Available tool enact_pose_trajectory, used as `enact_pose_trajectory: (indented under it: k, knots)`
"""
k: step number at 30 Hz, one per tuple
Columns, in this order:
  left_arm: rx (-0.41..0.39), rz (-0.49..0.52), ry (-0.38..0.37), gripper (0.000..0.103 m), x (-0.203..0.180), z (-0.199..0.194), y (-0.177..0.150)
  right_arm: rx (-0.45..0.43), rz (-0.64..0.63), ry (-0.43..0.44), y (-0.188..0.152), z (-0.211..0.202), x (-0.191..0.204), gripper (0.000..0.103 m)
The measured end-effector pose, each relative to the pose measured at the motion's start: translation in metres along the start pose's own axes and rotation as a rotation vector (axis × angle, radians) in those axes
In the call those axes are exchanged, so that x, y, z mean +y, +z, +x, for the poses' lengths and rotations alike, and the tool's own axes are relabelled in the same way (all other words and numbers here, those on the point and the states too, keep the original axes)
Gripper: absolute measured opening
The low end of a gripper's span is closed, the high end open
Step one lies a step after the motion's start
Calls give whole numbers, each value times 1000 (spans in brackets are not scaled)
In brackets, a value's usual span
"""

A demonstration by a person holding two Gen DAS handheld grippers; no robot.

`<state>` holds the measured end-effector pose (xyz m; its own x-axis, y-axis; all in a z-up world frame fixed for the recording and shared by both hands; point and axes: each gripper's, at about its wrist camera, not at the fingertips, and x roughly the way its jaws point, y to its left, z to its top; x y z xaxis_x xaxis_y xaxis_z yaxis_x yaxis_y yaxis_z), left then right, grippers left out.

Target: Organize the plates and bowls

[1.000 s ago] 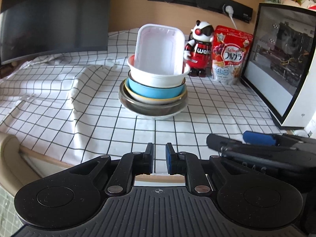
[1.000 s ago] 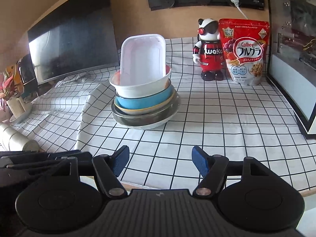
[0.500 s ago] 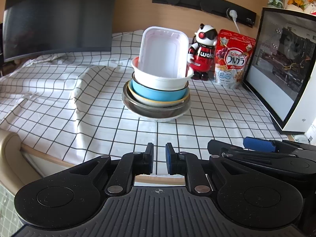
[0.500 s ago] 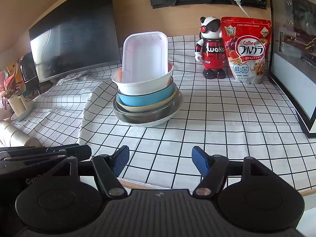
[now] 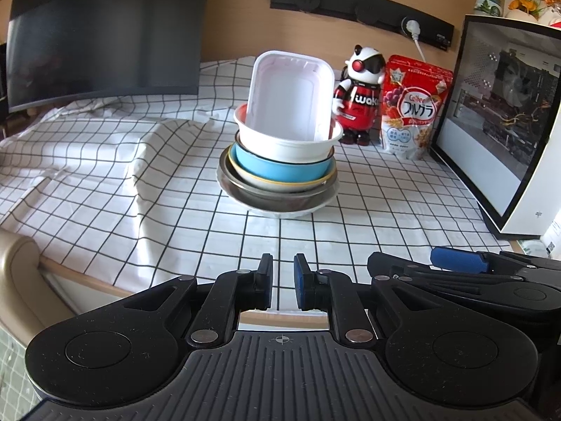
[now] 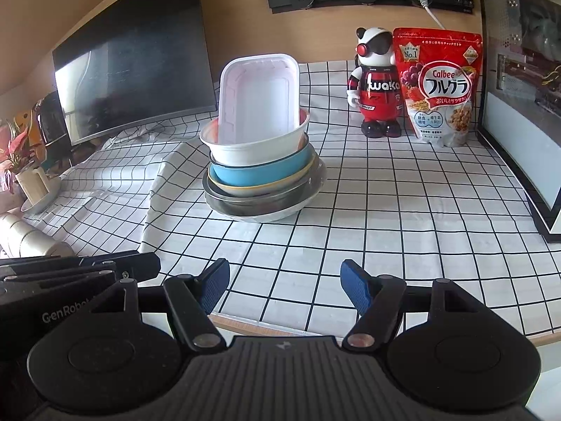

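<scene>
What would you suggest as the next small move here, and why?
Probably bring the right tool forward to the white rectangular tray. The tray stands tilted on end in the white bowl atop the stack, so it looks least settled. The right tool is open and empty, whereas the left tool is shut.

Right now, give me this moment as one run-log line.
stack: nested on checked cloth, white tray leaning upright on top | left gripper: shut, empty | right gripper: open, empty | contact: none
</scene>
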<state>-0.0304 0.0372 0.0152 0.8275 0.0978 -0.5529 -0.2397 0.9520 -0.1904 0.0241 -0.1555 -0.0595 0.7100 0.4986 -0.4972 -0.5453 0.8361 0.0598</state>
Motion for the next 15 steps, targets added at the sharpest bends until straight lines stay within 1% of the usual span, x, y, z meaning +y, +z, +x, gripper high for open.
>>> enact_pose_trajectory:
  k: [15]
  knots:
    - [0, -2, -6, 15, 1, -1, 1, 2, 2, -1, 0, 0, -1, 71]
